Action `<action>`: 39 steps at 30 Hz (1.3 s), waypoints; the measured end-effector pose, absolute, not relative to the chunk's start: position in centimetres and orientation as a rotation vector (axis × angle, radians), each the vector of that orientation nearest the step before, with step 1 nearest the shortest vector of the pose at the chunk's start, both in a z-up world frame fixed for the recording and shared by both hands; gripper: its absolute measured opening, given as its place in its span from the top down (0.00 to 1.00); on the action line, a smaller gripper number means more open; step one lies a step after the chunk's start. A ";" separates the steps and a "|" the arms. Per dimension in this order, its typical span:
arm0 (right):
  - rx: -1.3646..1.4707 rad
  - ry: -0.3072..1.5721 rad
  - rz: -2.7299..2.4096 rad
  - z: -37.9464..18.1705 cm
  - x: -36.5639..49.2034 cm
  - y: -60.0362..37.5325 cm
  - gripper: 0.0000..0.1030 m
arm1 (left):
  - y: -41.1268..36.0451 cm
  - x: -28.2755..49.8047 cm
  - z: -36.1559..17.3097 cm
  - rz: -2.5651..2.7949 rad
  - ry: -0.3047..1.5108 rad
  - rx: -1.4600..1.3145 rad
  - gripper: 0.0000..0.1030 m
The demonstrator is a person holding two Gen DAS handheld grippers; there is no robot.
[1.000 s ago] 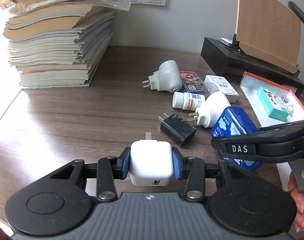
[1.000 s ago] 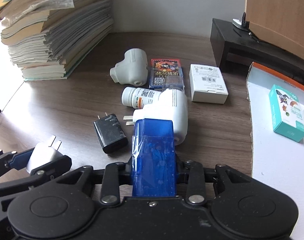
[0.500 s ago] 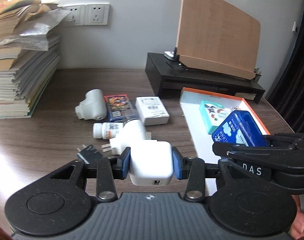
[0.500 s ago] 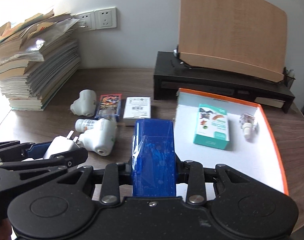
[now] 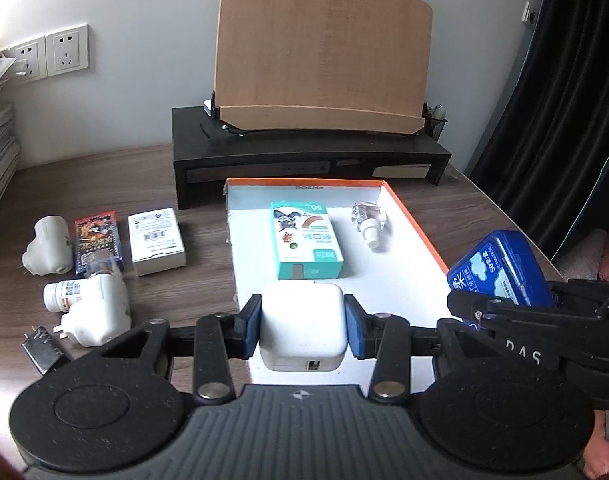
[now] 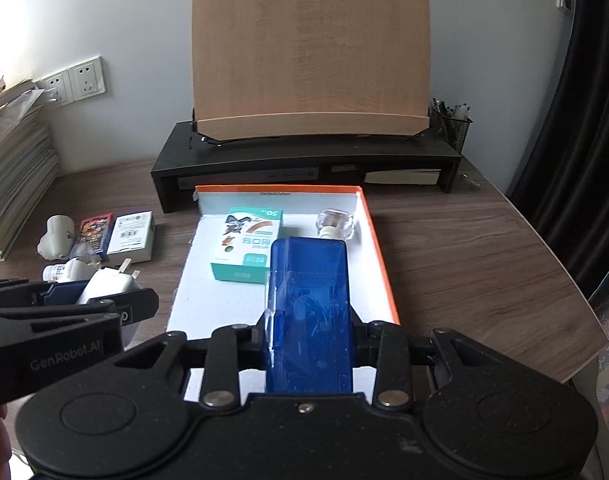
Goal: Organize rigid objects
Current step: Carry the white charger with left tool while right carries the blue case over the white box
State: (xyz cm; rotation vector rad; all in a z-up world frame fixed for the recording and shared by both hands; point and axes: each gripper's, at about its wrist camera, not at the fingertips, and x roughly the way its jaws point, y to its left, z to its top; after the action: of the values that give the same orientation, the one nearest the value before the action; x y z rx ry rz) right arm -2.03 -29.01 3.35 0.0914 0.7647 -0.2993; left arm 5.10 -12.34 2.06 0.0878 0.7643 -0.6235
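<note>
My left gripper (image 5: 302, 330) is shut on a white cube charger (image 5: 302, 320), held above the near left part of the white tray with orange rim (image 5: 412, 216). My right gripper (image 6: 310, 344) is shut on a blue box (image 6: 308, 300), held over the tray's near right part (image 6: 378, 264); the blue box also shows in the left wrist view (image 5: 500, 268). In the tray lie a teal box (image 5: 306, 246) and a small clear bottle (image 5: 368, 220).
On the wooden table left of the tray lie a white box (image 5: 156, 240), a red card pack (image 5: 96, 240), two white plug adapters (image 5: 48, 250), a pill bottle (image 5: 60, 296) and a black charger (image 5: 42, 350). A black monitor stand (image 5: 304, 156) with a wooden board stands behind.
Both grippers swung right from over the loose items to over the tray, each still holding its object.
</note>
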 end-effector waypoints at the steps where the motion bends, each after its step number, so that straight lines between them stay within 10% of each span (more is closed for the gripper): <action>1: 0.096 0.762 -0.302 3.3 -2.2 -29.6 0.61 | -12.8 5.1 2.1 -0.616 0.761 0.087 0.59; 39: 0.080 0.779 -0.191 0.5 -0.4 -33.9 0.61 | -17.4 5.4 0.3 -0.439 0.804 0.082 0.59</action>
State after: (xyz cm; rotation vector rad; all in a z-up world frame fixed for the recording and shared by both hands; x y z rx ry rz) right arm -0.42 -33.94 0.52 0.0803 0.7786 -0.1910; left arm 5.35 -17.38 0.30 0.0820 0.8042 -0.4389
